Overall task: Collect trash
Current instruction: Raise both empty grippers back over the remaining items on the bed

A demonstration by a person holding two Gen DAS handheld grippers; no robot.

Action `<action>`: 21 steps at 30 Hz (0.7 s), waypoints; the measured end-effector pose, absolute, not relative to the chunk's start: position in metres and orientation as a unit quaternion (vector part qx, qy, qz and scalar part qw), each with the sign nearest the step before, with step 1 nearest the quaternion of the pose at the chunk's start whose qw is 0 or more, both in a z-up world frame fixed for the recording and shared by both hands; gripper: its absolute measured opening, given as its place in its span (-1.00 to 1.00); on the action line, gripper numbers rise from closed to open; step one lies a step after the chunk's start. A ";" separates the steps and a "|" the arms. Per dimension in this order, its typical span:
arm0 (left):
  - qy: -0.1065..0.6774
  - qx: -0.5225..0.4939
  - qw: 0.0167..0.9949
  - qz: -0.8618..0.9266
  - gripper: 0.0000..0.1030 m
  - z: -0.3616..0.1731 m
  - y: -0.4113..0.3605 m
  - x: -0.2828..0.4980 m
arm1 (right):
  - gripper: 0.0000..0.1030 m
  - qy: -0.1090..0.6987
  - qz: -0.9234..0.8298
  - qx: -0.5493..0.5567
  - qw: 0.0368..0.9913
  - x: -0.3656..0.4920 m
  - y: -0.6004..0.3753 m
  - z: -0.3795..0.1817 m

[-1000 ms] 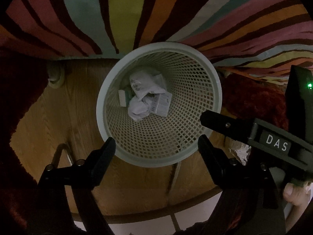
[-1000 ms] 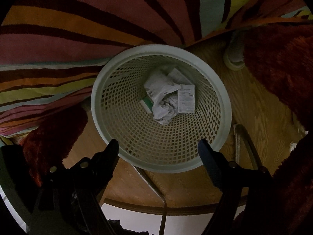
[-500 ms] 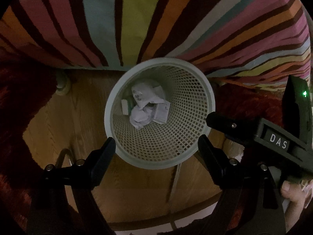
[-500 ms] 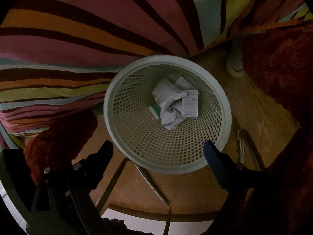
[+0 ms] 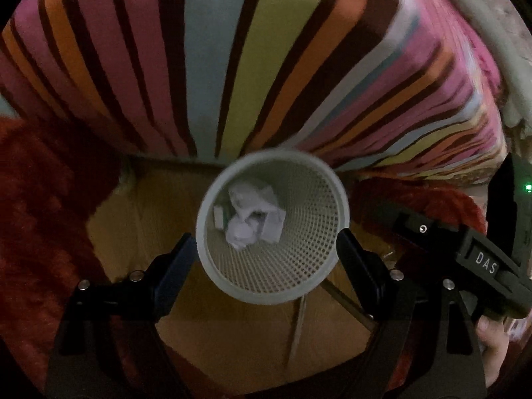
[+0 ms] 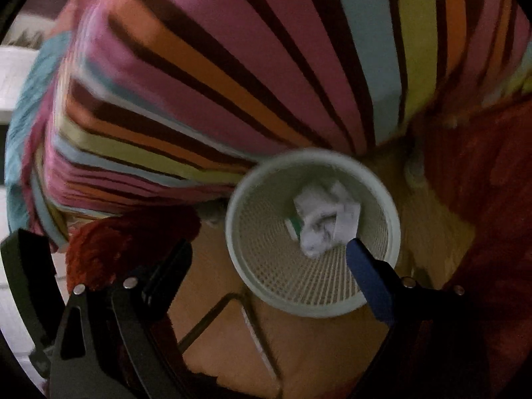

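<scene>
White mesh wastebasket [image 5: 319, 173] sits centre frame in the left wrist view, standing upright on a wooden floor [image 5: 232, 339]. Crumpled white paper [image 5: 252, 214] lies at the bottom of it, with a small flat white-and-green packet [image 5: 219, 214] just to its left, against the inner wall. All trash visible is inside the basket.

Left gripper [image 5: 264, 252]: jaws released, spread wide, nothing between the pads. In the frame its fingertips flank the basket's lower rim, but they are well above it, not touching.

Right gripper [image 6: 269, 256]: jaws apart, nothing held. Right fingertip with the blue pad overlaps the basket's lower right rim in the right wrist view; left fingertip is lower left, over bare floor. The basket [image 6: 382, 186] sits right of centre there, same paper wad [image 6: 319, 229] inside.

Right gripper's body, lettered "DAS", shows at the right edge of the left wrist view [image 5: 478, 266], with a person's hand [image 5: 492, 342] under it, lower right.

Striped fabric [image 5: 232, 50] in pink, orange, blue, yellow and brown fills the upper half of both views, right behind the basket. Red shaggy rug [image 5: 40, 216] on left, more of it right of the basket. Thin metal frame legs [image 6: 212, 316] cross the floor below the basket. Both views are motion-blurred and dim.
</scene>
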State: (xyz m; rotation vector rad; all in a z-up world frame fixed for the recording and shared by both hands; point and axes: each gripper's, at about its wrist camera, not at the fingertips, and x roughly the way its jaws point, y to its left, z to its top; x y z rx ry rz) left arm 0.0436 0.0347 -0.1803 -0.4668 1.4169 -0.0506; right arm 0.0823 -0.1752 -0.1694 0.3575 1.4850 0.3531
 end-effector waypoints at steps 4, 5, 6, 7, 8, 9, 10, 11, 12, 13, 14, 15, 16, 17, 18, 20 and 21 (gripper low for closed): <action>0.596 -0.190 0.779 -0.040 0.63 -0.144 0.034 0.043 | 0.74 0.591 0.188 0.126 0.774 0.081 -0.172 -0.123; 0.579 -0.182 0.794 -0.041 0.63 -0.133 0.034 0.043 | 0.74 0.575 0.192 0.118 0.787 0.082 -0.173 -0.115; 0.569 -0.178 0.802 -0.040 0.63 -0.126 0.034 0.045 | 0.74 0.549 0.195 0.107 0.806 0.083 -0.174 -0.102; 0.555 -0.172 0.813 -0.038 0.63 -0.117 0.034 0.047 | 0.74 0.531 0.196 0.099 0.818 0.084 -0.174 -0.093; 0.545 -0.169 0.820 -0.036 0.63 -0.111 0.034 0.048 | 0.74 0.508 0.198 0.091 0.833 0.085 -0.174 -0.080; 0.533 -0.168 0.828 -0.034 0.63 -0.104 0.035 0.051 | 0.74 0.495 0.198 0.088 0.841 0.086 -0.175 -0.074; 0.523 -0.168 0.835 -0.033 0.63 -0.098 0.037 0.053 | 0.74 0.482 0.196 0.085 0.850 0.088 -0.176 -0.067; 0.515 -0.168 0.840 -0.032 0.63 -0.093 0.038 0.056 | 0.74 0.470 0.193 0.082 0.858 0.091 -0.177 -0.060; 0.506 -0.167 0.846 -0.030 0.63 -0.088 0.038 0.060 | 0.74 0.457 0.189 0.078 0.866 0.094 -0.179 -0.053; 0.500 -0.163 0.850 -0.027 0.63 -0.082 0.039 0.066 | 0.74 0.448 0.186 0.075 0.871 0.098 -0.181 -0.048; 0.496 -0.161 0.853 -0.025 0.63 -0.079 0.038 0.071 | 0.74 0.441 0.184 0.074 0.876 0.102 -0.183 -0.046; 0.491 -0.160 0.856 -0.024 0.63 -0.074 0.039 0.078 | 0.74 0.434 0.182 0.077 0.879 0.107 -0.186 -0.041; 0.488 -0.164 0.857 -0.024 0.63 -0.071 0.040 0.081 | 0.74 0.431 0.179 0.079 0.881 0.112 -0.188 -0.039; 0.484 -0.168 0.858 -0.024 0.63 -0.068 0.041 0.085 | 0.74 0.427 0.174 0.080 0.884 0.117 -0.190 -0.037; 0.479 -0.177 0.859 -0.025 0.63 -0.064 0.041 0.093 | 0.74 0.421 0.169 0.081 0.888 0.123 -0.193 -0.034; 0.473 -0.185 0.861 -0.025 0.63 -0.058 0.040 0.105 | 0.74 0.409 0.161 0.075 0.895 0.130 -0.197 -0.027; 0.472 -0.185 0.862 -0.023 0.63 -0.056 0.039 0.109 | 0.74 0.404 0.158 0.071 0.898 0.136 -0.199 -0.023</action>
